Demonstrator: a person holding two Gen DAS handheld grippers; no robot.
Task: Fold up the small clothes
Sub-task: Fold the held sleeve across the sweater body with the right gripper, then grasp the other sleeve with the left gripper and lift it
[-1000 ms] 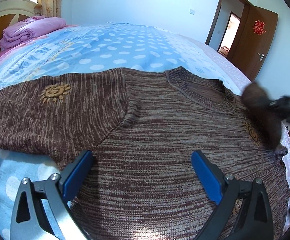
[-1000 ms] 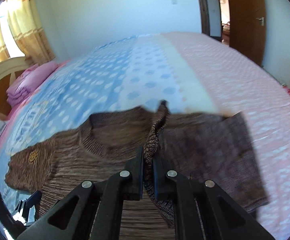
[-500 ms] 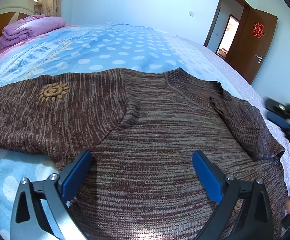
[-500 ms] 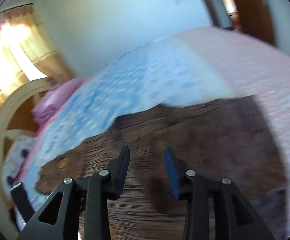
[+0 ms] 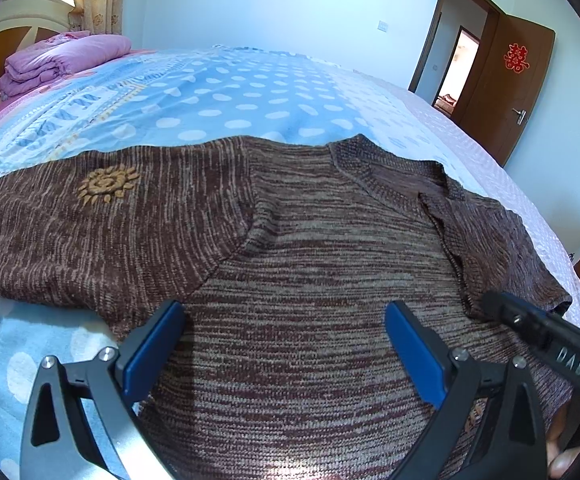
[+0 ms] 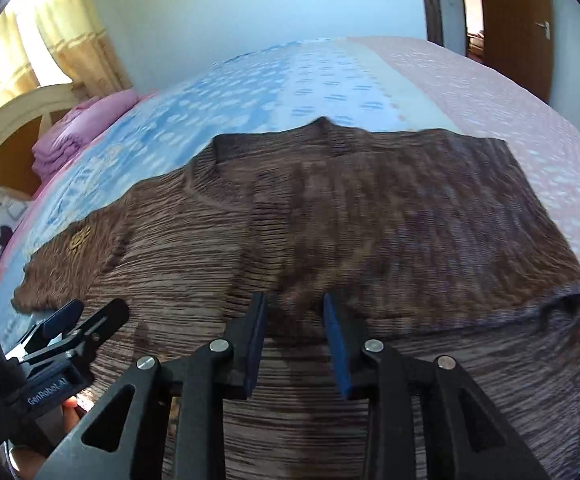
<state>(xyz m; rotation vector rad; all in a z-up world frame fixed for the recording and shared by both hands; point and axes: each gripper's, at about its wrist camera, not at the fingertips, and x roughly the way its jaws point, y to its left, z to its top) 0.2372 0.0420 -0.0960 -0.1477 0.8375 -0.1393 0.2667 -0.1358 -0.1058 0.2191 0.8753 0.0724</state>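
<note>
1. On the bed with the blue polka-dot and pink bedspread, a brown marled knit sweater lies flat, front side up, neckline pointing toward the far wall.
2. Sweater, left side: the left sleeve extends flat across the blue part of the bedspread. A tan sun-shaped embroidered emblem sits on this sleeve.
3. Sweater, right side: the right sleeve is folded inward and lies on top of the sweater body. Its cuff end rests near the right edge of the body.
4. Left gripper, black frame with blue pads: the jaws stand wide apart above the lower body of the sweater. Nothing lies between the pads. Contact between the pads and the knit cannot be determined.
5. Right gripper, black frame with blue pads: the jaws are parted by a moderate gap and hold nothing. The fingertips sit over the sweater just below the folded sleeve. This view is partly motion-blurred.
6. Relative position: the right gripper appears at the right edge of the left wrist view, beside the folded sleeve. The left gripper appears at the lower left of the right wrist view.
7. Surroundings: a folded purple quilt rests at the head of the bed. A brown wooden door bearing a red paper decoration stands open at the right.
</note>
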